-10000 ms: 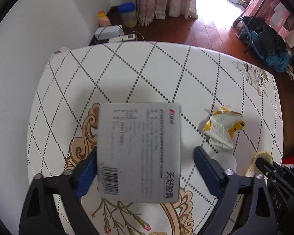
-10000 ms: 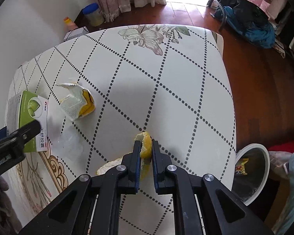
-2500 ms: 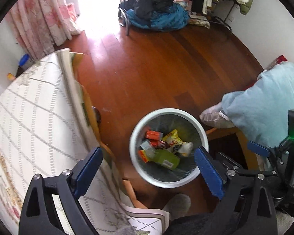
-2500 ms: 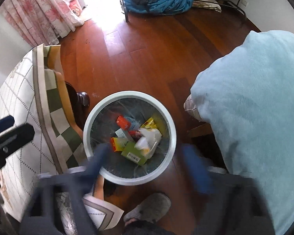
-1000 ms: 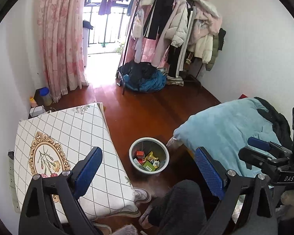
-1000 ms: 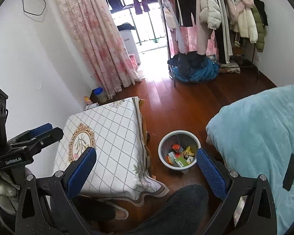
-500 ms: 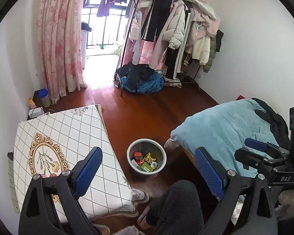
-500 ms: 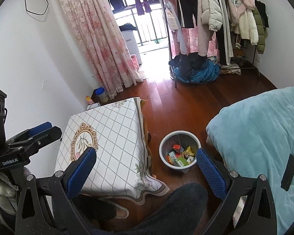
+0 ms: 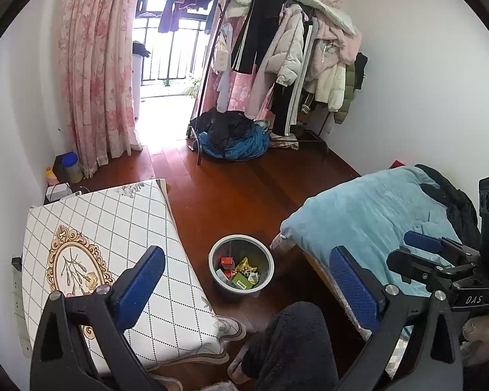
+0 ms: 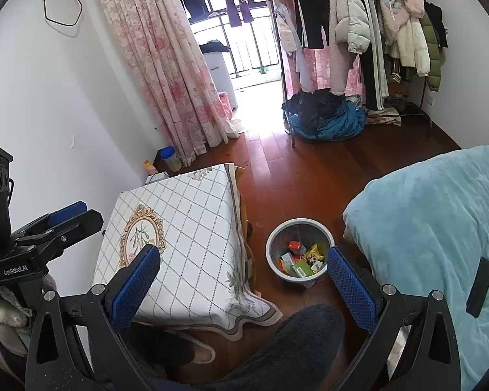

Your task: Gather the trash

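Note:
A round grey trash bin (image 9: 218, 251) stands on the wood floor between the table and the bed, holding several wrappers and small boxes (image 9: 239, 270). It also shows in the right wrist view (image 10: 274, 241). My left gripper (image 9: 244, 277) is open and empty, held high above the bin. My right gripper (image 10: 243, 277) is open and empty too, also high above the floor. The table with the white diamond-pattern cloth (image 9: 114, 224) has no trash on it. It also shows in the right wrist view (image 10: 185, 228).
A bed with a light blue blanket (image 9: 368, 208) is at the right. A clothes rack with coats (image 9: 296, 55), a pile of clothes (image 9: 234, 140) and pink curtains (image 9: 94, 75) stand at the back. The person's dark-trousered knee (image 9: 290, 342) is below the grippers.
Both grippers rose from just above the bin to high over the room and stayed open. In the last second the views barely shifted.

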`<control>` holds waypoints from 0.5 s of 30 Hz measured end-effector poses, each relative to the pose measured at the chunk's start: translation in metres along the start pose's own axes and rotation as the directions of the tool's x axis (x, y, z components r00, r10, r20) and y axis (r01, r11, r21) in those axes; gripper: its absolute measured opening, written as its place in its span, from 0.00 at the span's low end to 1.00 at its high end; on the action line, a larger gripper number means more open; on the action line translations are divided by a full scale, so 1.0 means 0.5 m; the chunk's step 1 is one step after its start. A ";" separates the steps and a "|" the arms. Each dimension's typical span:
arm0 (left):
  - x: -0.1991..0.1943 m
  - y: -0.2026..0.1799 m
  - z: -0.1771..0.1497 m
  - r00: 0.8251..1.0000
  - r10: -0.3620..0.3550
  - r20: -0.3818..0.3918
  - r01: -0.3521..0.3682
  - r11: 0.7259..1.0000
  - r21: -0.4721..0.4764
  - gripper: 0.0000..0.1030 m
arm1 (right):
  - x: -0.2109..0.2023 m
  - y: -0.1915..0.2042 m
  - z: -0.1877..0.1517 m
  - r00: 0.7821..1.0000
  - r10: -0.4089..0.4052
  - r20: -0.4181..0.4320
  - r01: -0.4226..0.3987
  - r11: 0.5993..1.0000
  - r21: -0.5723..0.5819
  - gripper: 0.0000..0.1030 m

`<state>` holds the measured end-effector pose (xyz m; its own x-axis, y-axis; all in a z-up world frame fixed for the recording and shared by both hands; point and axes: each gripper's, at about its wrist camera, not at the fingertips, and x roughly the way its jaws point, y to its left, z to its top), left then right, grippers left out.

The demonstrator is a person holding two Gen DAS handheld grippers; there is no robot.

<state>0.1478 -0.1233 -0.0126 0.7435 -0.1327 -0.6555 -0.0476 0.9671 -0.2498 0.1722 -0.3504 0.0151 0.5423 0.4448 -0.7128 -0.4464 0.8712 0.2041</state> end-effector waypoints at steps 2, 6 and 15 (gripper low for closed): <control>-0.001 -0.003 0.000 1.000 -0.001 0.000 0.001 1.000 0.002 1.00 | 0.000 0.002 0.000 1.000 0.003 0.000 -0.003 1.000 -0.001 1.00; 0.000 -0.004 0.001 1.000 -0.001 0.001 0.001 1.000 0.000 1.00 | -0.004 0.009 0.006 1.000 0.002 -0.001 -0.002 1.000 -0.009 1.00; -0.009 -0.010 0.007 1.000 -0.017 0.000 0.017 1.000 0.000 1.00 | -0.009 0.014 0.009 1.000 0.002 -0.001 -0.002 1.000 -0.006 1.00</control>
<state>0.1472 -0.1265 -0.0061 0.7444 -0.1493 -0.6508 -0.0348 0.9647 -0.2611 0.1701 -0.3452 0.0228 0.5411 0.4462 -0.7128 -0.4514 0.8693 0.2015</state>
